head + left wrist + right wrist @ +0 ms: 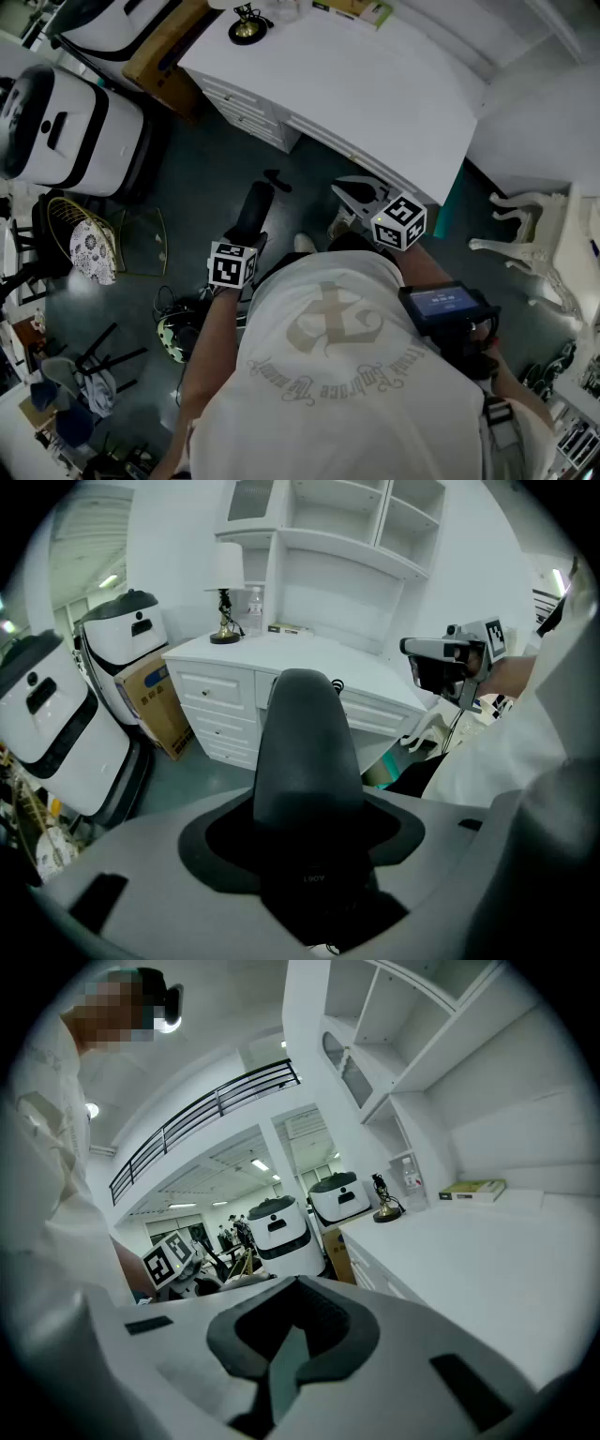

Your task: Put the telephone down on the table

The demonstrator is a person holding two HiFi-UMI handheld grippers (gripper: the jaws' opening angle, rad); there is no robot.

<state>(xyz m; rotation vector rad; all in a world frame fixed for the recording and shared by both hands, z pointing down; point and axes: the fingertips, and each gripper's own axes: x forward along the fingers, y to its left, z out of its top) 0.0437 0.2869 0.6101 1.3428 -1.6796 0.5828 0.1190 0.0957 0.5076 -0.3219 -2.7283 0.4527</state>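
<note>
A black telephone handset stands up between the jaws in the left gripper view and fills the middle of the picture. In the head view my left gripper is shut on this telephone above the dark floor, short of the white table. My right gripper hangs near the table's front edge. In the right gripper view its jaws are together with nothing between them. The right gripper also shows at the right of the left gripper view.
On the table stand a lamp with a brass base and a book. White robot bodies and a cardboard box stand to the left. A white chair is at the right. Clutter covers the floor at lower left.
</note>
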